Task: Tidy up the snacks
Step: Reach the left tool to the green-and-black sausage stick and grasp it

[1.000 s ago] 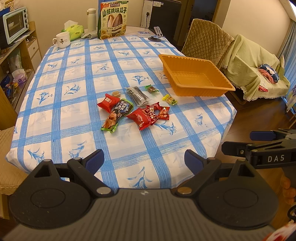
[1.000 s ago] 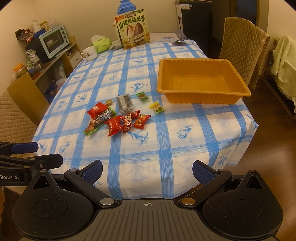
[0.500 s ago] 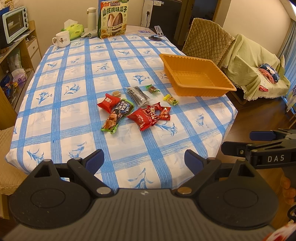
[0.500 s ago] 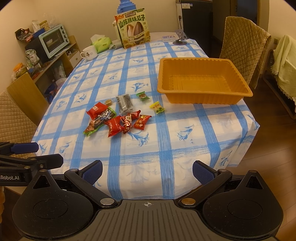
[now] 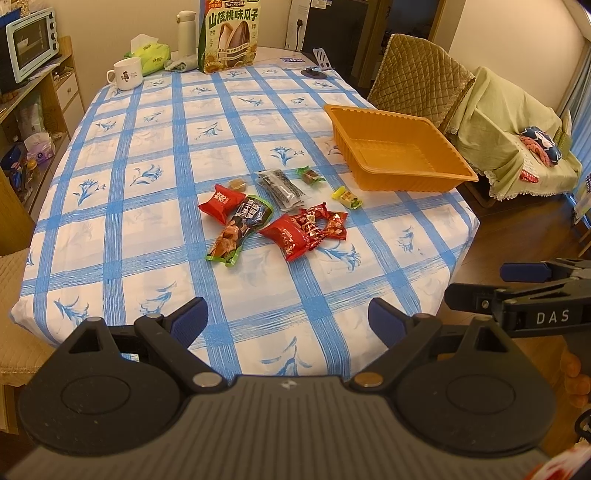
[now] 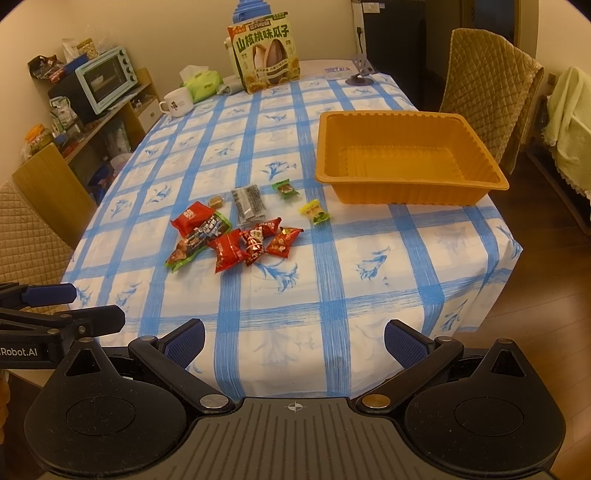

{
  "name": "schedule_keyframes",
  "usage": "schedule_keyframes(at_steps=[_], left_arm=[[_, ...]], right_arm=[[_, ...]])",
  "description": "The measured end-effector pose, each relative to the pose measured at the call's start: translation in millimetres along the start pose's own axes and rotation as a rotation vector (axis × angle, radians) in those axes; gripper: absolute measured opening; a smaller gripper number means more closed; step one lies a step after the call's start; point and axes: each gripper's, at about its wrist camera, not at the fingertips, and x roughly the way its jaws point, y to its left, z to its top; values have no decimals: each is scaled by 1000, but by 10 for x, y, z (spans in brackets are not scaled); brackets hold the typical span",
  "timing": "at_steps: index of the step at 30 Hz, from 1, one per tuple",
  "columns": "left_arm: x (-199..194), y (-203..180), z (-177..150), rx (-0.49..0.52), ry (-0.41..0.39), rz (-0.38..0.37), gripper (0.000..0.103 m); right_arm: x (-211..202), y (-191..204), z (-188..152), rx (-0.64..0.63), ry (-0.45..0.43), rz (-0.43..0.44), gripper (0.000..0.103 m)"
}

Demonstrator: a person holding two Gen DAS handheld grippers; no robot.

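Blue-checked tabletop [image 5: 147, 258] carries a cluster of snack packets [image 5: 273, 221] mid-surface, left of an empty orange tray [image 5: 402, 181]. Both the left gripper [image 5: 288, 321] and right gripper [image 6: 293, 339] hover wide apart at the near edge, well short of the snacks.

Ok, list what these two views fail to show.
- Blue object behind the sunflower seed bag, right wrist view: cut off by the top edge.
- Orange tray, left wrist view: near wall hides the floor's front strip.
- Small brown candy: too small to identify.
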Motion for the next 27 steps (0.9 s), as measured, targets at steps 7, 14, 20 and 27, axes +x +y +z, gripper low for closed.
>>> schedule_keyframes(at_steps=[7, 14, 20, 27], left_arm=[[110, 210, 89, -23, -8, 15, 93], [275, 349, 88, -15, -48, 40, 91], [487, 456, 130, 9, -63, 51, 80], [758, 583, 277, 43, -76, 52, 72]], right_arm=[[86, -68, -30, 23, -15, 1, 103], [285, -213, 34, 38, -57, 33, 103], [536, -268, 131, 38, -83, 41, 87], [809, -238, 233, 13, -92, 60, 71]])
